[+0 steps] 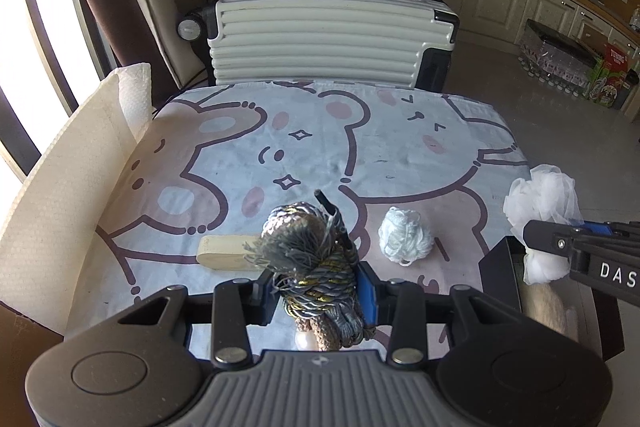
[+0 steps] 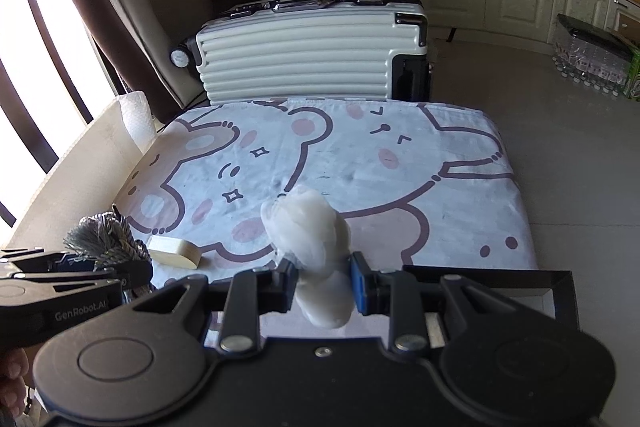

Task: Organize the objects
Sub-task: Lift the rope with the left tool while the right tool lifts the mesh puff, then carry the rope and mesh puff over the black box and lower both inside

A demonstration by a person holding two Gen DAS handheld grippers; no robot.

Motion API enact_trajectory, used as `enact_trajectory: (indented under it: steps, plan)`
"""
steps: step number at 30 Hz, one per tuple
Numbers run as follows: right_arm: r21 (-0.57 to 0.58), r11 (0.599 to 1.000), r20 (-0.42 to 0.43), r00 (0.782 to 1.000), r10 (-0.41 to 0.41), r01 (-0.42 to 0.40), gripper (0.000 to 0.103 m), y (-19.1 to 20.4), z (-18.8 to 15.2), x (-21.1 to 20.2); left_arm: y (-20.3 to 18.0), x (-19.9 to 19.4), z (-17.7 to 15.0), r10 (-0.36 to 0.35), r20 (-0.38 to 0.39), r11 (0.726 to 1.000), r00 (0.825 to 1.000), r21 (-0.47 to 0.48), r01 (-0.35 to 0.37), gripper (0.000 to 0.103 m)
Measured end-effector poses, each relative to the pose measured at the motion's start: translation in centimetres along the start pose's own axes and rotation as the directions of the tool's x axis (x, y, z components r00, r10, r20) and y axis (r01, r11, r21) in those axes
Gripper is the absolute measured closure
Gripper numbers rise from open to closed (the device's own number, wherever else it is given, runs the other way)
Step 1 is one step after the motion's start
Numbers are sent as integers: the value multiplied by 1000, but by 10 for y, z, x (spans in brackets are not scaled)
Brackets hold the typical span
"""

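My left gripper (image 1: 318, 293) is shut on a grey-and-gold tasselled rope bundle (image 1: 308, 247), held above the near part of the cartoon-bear tablecloth (image 1: 304, 155). My right gripper (image 2: 323, 287) is shut on a white mesh bath pouf (image 2: 308, 231), which also shows at the right of the left wrist view (image 1: 540, 203). A cream soap bar (image 1: 224, 253) lies on the cloth just behind the rope bundle; it also shows in the right wrist view (image 2: 176, 251). A small white yarn ball (image 1: 404, 235) lies on the cloth to the right of the rope bundle.
A black open box (image 2: 556, 287) sits at the table's near right edge, under the right gripper. A cream foam sheet (image 1: 68, 183) stands along the table's left side. A white ribbed suitcase (image 1: 328, 35) lies beyond the far edge. Cabinets and boxes line the right wall.
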State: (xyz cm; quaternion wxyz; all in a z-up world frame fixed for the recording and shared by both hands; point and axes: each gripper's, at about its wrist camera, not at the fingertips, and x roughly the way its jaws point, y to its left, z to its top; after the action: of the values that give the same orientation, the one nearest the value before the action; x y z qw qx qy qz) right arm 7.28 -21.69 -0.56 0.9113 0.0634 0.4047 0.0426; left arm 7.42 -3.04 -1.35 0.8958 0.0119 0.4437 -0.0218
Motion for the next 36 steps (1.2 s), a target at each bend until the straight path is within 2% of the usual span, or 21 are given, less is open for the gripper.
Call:
enact_trajectory:
  steps: [22,36]
  plan:
    - [96,987,9,991,-130,129,74,-93,-24,-43,-90,-1,0,-135,-1,987,991,86,135,62]
    - [141,974,1,984,-179,177,74,-134,-40,-61,-136,-2,-4,-199,-2,971,980,133,197,62]
